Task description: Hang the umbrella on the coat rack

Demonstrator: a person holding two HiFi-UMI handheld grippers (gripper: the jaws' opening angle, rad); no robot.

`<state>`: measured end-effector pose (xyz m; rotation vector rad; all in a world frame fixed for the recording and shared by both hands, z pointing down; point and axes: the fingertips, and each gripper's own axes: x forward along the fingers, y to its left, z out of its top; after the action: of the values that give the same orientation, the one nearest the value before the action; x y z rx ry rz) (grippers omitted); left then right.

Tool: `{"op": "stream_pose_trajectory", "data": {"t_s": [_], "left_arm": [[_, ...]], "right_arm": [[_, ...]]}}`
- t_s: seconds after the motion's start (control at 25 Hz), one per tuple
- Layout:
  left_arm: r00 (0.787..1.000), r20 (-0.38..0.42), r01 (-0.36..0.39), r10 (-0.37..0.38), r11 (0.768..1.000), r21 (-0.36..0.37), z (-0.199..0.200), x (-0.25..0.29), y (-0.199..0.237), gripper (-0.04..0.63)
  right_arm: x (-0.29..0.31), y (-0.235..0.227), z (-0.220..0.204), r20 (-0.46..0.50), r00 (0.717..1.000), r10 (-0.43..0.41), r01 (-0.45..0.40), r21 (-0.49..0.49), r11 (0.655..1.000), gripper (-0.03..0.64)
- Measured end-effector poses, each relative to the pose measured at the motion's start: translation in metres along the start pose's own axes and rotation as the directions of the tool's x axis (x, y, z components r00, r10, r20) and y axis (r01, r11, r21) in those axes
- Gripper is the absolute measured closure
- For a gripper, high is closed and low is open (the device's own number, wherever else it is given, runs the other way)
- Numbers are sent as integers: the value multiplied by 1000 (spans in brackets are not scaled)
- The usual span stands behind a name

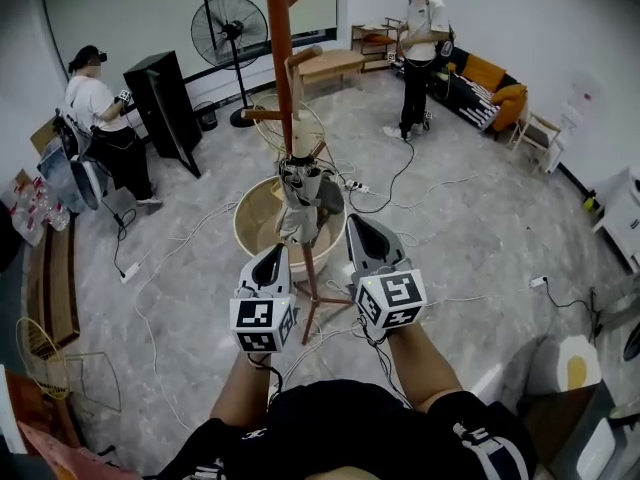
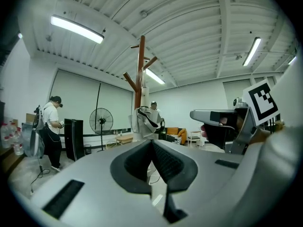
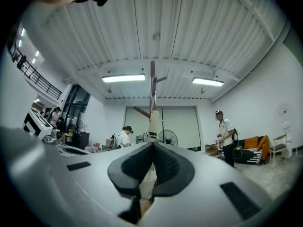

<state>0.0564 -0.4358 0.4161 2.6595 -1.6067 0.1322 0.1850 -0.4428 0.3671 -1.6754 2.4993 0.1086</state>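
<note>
The wooden coat rack [image 1: 279,58] stands straight ahead of me. A grey folded umbrella [image 1: 300,203] hangs against its pole, its pale handle [image 1: 297,108] reaching up to a peg. In the head view my left gripper [image 1: 274,252] and right gripper [image 1: 360,224] sit side by side just short of the umbrella, both shut and holding nothing. The left gripper view has its jaws [image 2: 152,143] closed, with the rack [image 2: 140,74] and umbrella [image 2: 144,122] beyond and the right gripper [image 2: 222,122] alongside. In the right gripper view, closed jaws [image 3: 152,145] point at the pole [image 3: 152,86].
A round beige tub [image 1: 252,226] stands at the rack's foot. Cables [image 1: 400,183] trail over the grey floor. A standing fan [image 1: 230,33], a black cabinet [image 1: 165,98] and two people [image 1: 95,118] [image 1: 420,48] are farther back; a sofa [image 1: 485,83] is far right.
</note>
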Motion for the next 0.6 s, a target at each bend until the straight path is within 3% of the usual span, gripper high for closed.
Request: {"op": "stream_pose_trajectory", "data": {"t_s": [0.6], "left_arm": [[1000, 9, 5, -5, 1000, 24, 5, 0, 4, 578]], "right_arm": [[-3, 7, -2, 2, 1000, -16, 16, 13, 1000, 604]]}}
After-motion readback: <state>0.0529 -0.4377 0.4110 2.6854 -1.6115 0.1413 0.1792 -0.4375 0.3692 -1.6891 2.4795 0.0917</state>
